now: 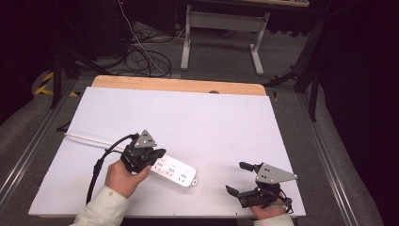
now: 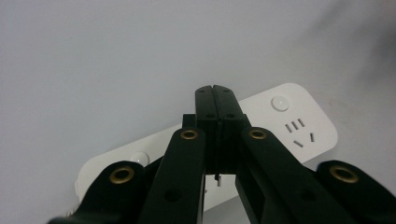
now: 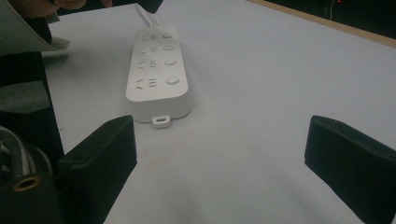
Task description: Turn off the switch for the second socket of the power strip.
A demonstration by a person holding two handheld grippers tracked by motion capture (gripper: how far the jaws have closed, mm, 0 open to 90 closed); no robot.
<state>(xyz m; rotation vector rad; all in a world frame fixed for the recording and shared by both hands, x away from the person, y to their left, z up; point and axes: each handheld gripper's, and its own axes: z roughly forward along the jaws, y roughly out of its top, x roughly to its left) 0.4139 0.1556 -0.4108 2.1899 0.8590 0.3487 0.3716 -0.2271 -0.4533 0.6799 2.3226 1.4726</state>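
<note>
My left gripper (image 2: 215, 88), jaws pressed together on nothing, hovers over white plastic four-outlet power strip (image 1: 175, 171) at near-centre of white table (image 1: 197, 117). My right gripper (image 1: 234, 177) waits alongside, jaws wide apart. Likely button press: I aim closed tip squarely, descend gently, keep strip from sliding.

A power strip (image 1: 175, 171) lies on the bench (image 1: 197, 117), near the front edge and left of the middle, running at a slant. The left gripper (image 1: 157, 154) sits over the strip's left end, its jaws pressed together. The right gripper (image 1: 237, 178) is by the front right corner, well apart from the strip, jaws spread wide.
</note>
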